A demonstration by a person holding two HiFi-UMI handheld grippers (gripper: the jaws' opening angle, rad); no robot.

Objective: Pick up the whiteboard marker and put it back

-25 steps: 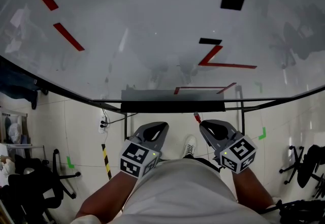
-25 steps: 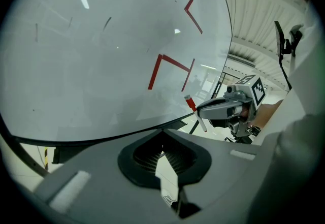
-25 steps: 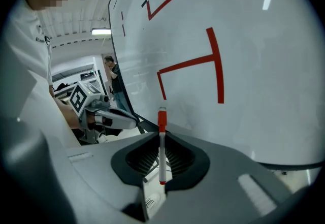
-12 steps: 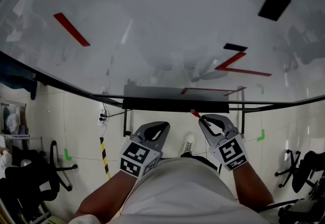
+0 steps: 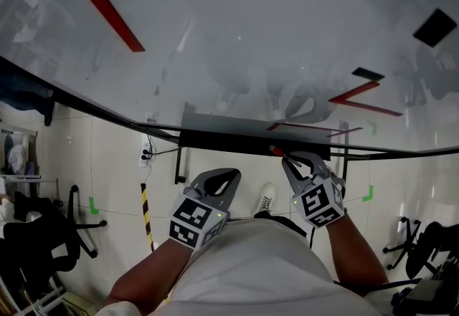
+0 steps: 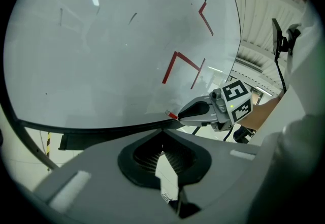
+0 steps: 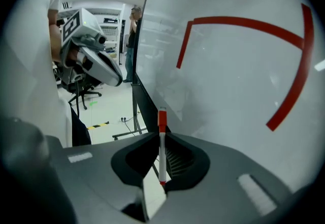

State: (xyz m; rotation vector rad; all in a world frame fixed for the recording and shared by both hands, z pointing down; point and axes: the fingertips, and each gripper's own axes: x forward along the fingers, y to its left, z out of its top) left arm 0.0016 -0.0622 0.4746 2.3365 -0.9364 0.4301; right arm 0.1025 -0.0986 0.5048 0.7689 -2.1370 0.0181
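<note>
Step in hand: the put-back. Marker (image 7: 162, 152) is already picked up and sits clamped in the right claw (image 5: 290, 159). Its white body is pinched between the jaws, and the red cap end pokes out past the tips. In the head view the cap end is right at the tray (image 5: 229, 140) under the whiteboard (image 5: 251, 35), toward the tray's right part. Can't tell if it touches the ledge yet. The left gripper view shows the same: cap tip at the board's lower edge.

Left claw (image 5: 228, 175): jaws together, nothing between them. It hangs lower than the right one, apart from the tray, and looks idle.

Red strokes on the board, black patch upper right. Floor below has office chairs and a yellow-black strip.

Next move, judged: bring the marker level with the tray and lay it lengthwise on the ledge. Part the right jaws only once it rests there. Risk: held cap-forward, so the angle needs turning or it may roll or drop off the narrow ledge.
</note>
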